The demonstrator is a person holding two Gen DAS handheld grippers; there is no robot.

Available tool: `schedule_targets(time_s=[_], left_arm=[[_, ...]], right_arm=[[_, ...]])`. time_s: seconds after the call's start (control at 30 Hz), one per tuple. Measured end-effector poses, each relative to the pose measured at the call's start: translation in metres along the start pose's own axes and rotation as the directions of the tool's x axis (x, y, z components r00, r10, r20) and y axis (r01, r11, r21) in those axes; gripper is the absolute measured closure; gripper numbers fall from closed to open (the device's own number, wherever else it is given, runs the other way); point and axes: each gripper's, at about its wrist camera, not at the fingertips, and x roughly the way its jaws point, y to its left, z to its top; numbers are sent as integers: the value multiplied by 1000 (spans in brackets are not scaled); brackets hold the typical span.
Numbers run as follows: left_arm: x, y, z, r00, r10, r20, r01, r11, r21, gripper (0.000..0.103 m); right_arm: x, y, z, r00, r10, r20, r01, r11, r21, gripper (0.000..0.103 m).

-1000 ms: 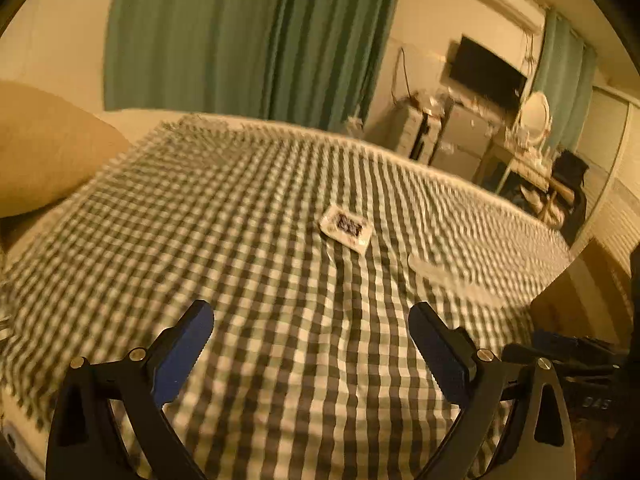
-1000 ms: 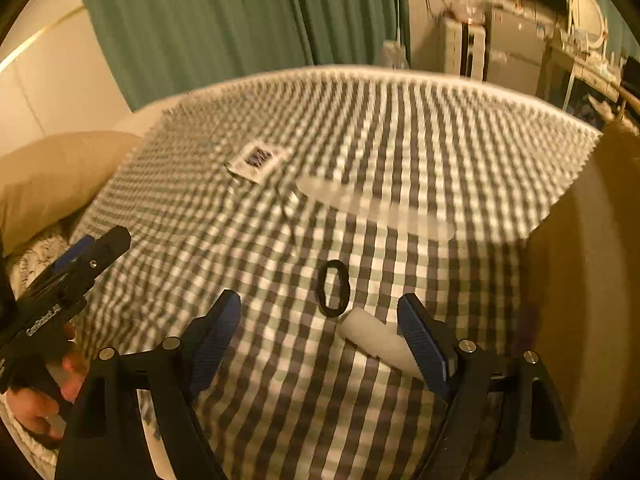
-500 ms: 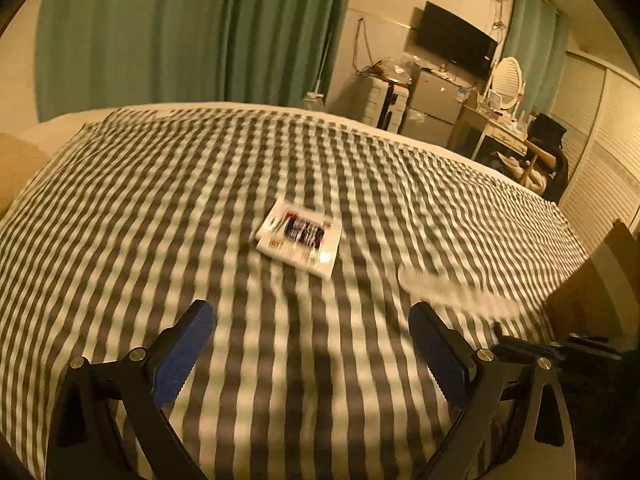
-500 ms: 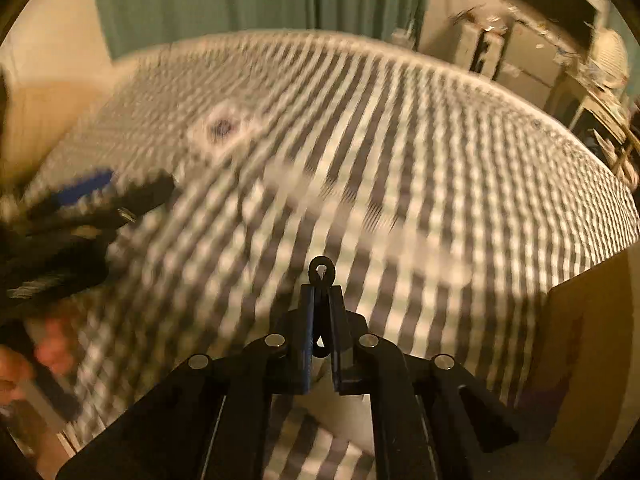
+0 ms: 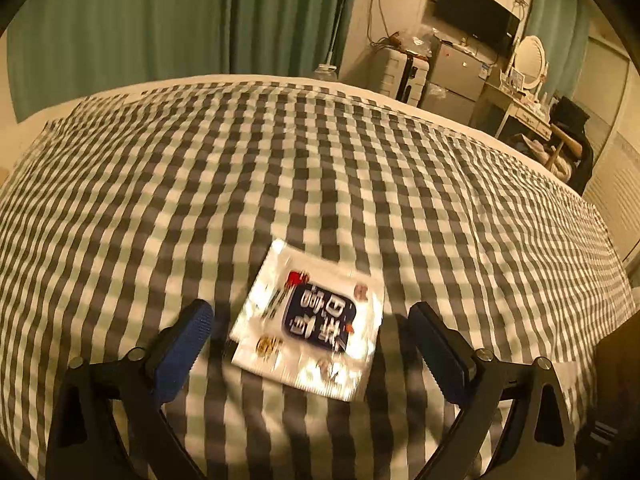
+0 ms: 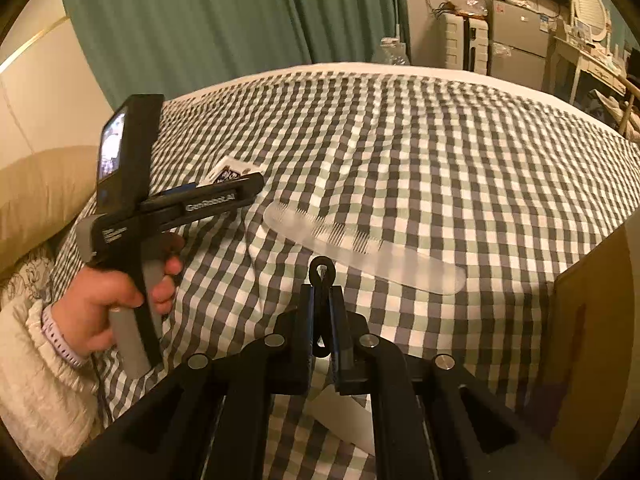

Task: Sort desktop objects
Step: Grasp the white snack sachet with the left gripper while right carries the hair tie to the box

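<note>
Right gripper (image 6: 322, 304): jaws clamped on a black hair tie (image 6: 321, 276), loop poking past the tips. Clear comb (image 6: 360, 246) flat on checked cloth (image 6: 440, 152) just beyond. Left gripper (image 5: 310, 332): jaws wide, closing; white sachet (image 5: 310, 320) lies between them, pads not touching.

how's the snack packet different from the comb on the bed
The snack packet is a squarish printed sachet with a dark blue label; the comb is long, narrow and translucent white. The packet lies between the closing jaws of the left gripper, untouched; the comb lies beyond the right gripper. Both lie flat on the checked cloth.
</note>
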Motion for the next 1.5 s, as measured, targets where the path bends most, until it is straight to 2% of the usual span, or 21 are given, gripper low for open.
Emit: schedule_targets(time_s=[0.03, 0.1, 0.13, 0.23, 0.4, 0.47, 0.63, 0.73, 0.83, 1.0, 1.17, 1.27, 1.37, 1.5], left_arm=[[0, -1, 2, 1000, 24, 5, -24, 1000, 10, 40], [-3, 0, 5, 1000, 24, 14, -24, 1000, 8, 56], [-6, 2, 6, 1000, 13, 12, -13, 1000, -3, 59], [-21, 8, 1, 1000, 2, 7, -2, 1000, -15, 60], [-78, 7, -18, 999, -29, 37, 30, 999, -28, 60], [-105, 8, -28, 999, -22, 40, 24, 999, -34, 60], [-186, -3, -49, 991, -90, 96, 95, 994, -57, 60], [-231, -19, -57, 984, -131, 124, 137, 990, -44, 60], [-259, -37, -62, 978, -161, 135, 163, 987, -5, 60], [-301, -93, -62, 957, -239, 164, 225, 970, 95, 60], [-324, -165, -54, 921, -351, 169, 322, 930, 175, 60], [-328, -204, -51, 905, -396, 152, 365, 909, 199, 60], [-324, -245, -52, 889, -440, 123, 409, 886, 217, 60], [-303, -293, -61, 885, -459, 74, 426, 865, 267, 60]], right_arm=[[-1, 0, -1, 1000, -2, 0, 2, 1000, 2, 96], [-5, 2, -3, 1000, -5, -6, 5, 1000, -1, 96], [-6, 1, -4, 1000, -7, -5, 7, 1000, 2, 96], [-6, 3, -1, 1000, 5, -1, -5, 1000, 10, 96], [-23, 11, -1, 999, 29, 17, -30, 999, 16, 96], [-40, 15, 0, 997, 57, 45, -58, 998, 38, 96], [-93, 31, 1, 987, 84, 137, -86, 996, 7, 96], [-121, 31, -2, 978, 96, 188, -102, 994, 26, 96], [-159, 25, -11, 967, 84, 239, -98, 994, 45, 96], [-214, 5, -19, 950, 34, 312, -70, 992, 106, 96], [-267, -35, -22, 927, -77, 366, 18, 987, 161, 95], [-288, -65, -25, 920, -141, 365, 67, 976, 208, 94], [-298, -104, -25, 922, -184, 341, 91, 959, 270, 94], [-294, -145, -36, 925, -231, 300, 122, 931, 344, 93]])
